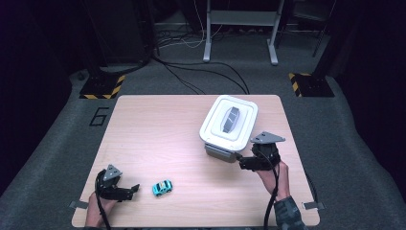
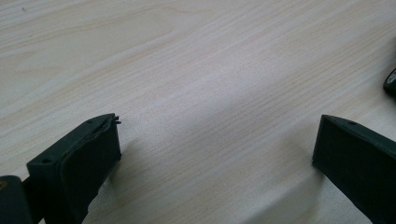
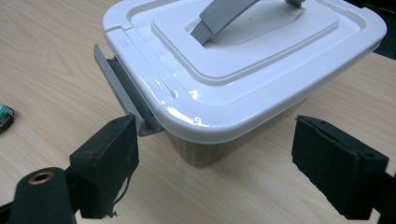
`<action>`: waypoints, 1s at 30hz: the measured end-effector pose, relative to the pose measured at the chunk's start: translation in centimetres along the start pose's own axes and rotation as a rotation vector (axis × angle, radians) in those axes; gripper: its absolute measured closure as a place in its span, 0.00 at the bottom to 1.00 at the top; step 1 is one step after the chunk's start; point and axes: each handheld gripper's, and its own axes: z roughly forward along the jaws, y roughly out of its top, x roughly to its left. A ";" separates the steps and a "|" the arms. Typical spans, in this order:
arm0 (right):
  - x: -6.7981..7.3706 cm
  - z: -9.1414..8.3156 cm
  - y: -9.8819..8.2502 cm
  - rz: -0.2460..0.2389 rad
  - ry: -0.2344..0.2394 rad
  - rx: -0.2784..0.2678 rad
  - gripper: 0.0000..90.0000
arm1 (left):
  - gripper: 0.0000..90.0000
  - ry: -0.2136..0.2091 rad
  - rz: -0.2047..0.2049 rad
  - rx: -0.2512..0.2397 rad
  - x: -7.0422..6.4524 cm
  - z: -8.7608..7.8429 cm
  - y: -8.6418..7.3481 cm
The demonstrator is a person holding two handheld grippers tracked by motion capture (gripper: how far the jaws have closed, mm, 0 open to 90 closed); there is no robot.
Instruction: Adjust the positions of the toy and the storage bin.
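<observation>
The right tongs (image 3: pixel 215 154) stand released, jaws wide apart just before the white-lidded plastic box (image 3: pixel 243 70) at the light wooden table's (image 1: pixel 158 139) far right. The left tongs (image 1: pixel 128 190) lie released beside a small blue toy car (image 1: pixel 163 188)

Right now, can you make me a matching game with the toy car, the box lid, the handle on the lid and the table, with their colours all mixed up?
Things:
1. toy car
2. box lid
3. handle
4. table

Colours:
A. white
B. pale wood
C. blue
D. grey

Right pairs: 1-C, 2-A, 3-D, 4-B.
</observation>
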 end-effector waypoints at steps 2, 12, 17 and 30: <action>0.0 0.2 0.3 0.001 0.002 0.000 0.15 | 0.00 0.000 0.000 0.000 0.0 0.0 0.0; -0.5 2.0 2.2 0.007 0.016 0.009 0.15 | 0.00 0.000 0.000 0.000 0.0 0.0 0.0; -0.6 3.4 3.0 -0.003 0.018 0.031 0.15 | 0.00 -0.004 0.001 0.004 0.0 0.0 0.0; -0.6 5.6 4.6 -0.022 0.011 0.065 0.15 | 0.00 -0.009 0.003 0.013 0.1 -0.1 0.1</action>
